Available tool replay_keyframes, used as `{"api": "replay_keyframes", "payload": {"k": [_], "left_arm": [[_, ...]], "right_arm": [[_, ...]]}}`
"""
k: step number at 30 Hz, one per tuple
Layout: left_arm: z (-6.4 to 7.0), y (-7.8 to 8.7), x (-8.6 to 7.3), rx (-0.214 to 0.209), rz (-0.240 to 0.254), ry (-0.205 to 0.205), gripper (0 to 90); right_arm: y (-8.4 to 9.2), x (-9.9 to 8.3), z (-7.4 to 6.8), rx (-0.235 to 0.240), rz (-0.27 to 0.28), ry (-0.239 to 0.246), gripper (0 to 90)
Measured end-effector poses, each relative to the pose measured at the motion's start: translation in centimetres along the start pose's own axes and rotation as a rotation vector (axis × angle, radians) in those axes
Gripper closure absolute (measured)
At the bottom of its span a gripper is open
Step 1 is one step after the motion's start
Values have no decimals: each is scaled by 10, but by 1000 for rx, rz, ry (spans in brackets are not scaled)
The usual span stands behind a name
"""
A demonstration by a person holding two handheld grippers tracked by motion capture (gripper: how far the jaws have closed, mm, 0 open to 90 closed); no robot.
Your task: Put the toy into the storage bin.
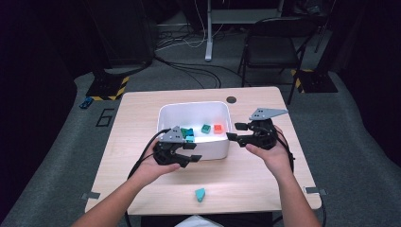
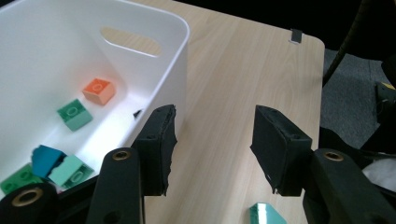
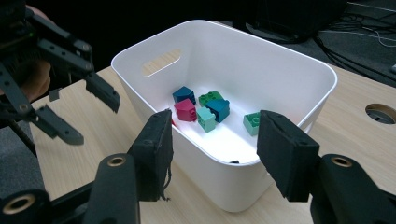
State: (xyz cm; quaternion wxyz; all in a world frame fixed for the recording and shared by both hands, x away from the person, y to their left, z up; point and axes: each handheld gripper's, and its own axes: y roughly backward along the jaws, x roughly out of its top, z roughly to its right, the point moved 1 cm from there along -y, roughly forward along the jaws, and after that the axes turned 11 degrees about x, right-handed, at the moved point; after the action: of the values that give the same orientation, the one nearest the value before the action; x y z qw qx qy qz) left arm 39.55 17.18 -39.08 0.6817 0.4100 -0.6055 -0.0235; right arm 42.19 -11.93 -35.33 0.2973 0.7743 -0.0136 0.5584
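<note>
A white bin (image 1: pixel 194 105) stands mid-table and holds several toy bricks, among them an orange one (image 1: pixel 218 128) and a green one (image 1: pixel 206 128). My left gripper (image 1: pixel 195 152) hovers at the bin's near left corner. In the left gripper view its jaws (image 2: pixel 212 140) stand open over bare wood beside the bin wall (image 2: pixel 177 60), nothing between them. My right gripper (image 1: pixel 232 131) is at the bin's right side, open and empty (image 3: pixel 215 135), looking over the rim (image 3: pixel 224 25) at a magenta brick (image 3: pixel 185 110) and others. A teal brick (image 1: pixel 200 194) lies alone near the table's front edge.
A round cable hole (image 1: pixel 231 100) sits in the tabletop behind the bin. A folding chair (image 1: pixel 272 47) and floor cables lie beyond the table's far edge. Bare wood runs left of the bin and along the front.
</note>
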Motion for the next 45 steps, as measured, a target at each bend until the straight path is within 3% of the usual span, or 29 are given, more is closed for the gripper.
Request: {"api": "replay_keyframes", "payload": {"k": [23,45], "left_arm": [[32,-33,-65,-89,-49,-3,451],[53,-57,-91,-165,-123,-50,394]], "right_arm": [[-5,-1,-2,6,-14,-3,450],[-7,-2,-1,6,-18,-5,451]]}}
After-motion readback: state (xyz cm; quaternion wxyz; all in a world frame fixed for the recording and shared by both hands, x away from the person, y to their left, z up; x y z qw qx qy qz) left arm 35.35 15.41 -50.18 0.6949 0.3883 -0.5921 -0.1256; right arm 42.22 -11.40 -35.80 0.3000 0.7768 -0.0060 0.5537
